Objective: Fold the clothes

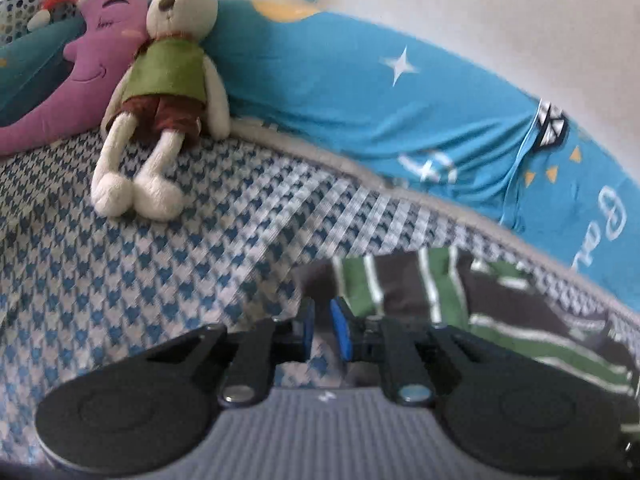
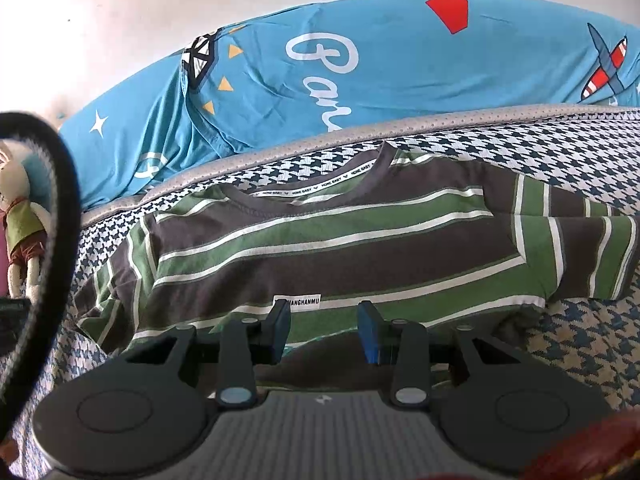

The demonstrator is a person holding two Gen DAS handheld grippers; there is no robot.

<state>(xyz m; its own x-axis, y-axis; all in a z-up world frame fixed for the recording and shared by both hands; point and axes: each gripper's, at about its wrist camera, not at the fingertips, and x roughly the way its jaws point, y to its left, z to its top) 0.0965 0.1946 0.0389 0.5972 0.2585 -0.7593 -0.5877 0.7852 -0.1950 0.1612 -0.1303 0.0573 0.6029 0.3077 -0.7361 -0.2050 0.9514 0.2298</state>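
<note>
Left wrist view: our left gripper (image 1: 323, 330) has its jaws nearly together at the striped T-shirt (image 2: 340, 248)'s sleeve edge; whether cloth is pinched, we cannot tell. Our right gripper (image 2: 324, 330) stands partly open over the shirt's front, which lies flat on the houndstooth bedcover (image 1: 120, 280). We judge a sleeve fold is starting; next, carry it inward.

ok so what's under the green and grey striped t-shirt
The striped t-shirt lies flat on a blue-and-white houndstooth bed cover, which shows all around it. Whatever sits directly beneath the shirt's body is covered and cannot be seen.
</note>
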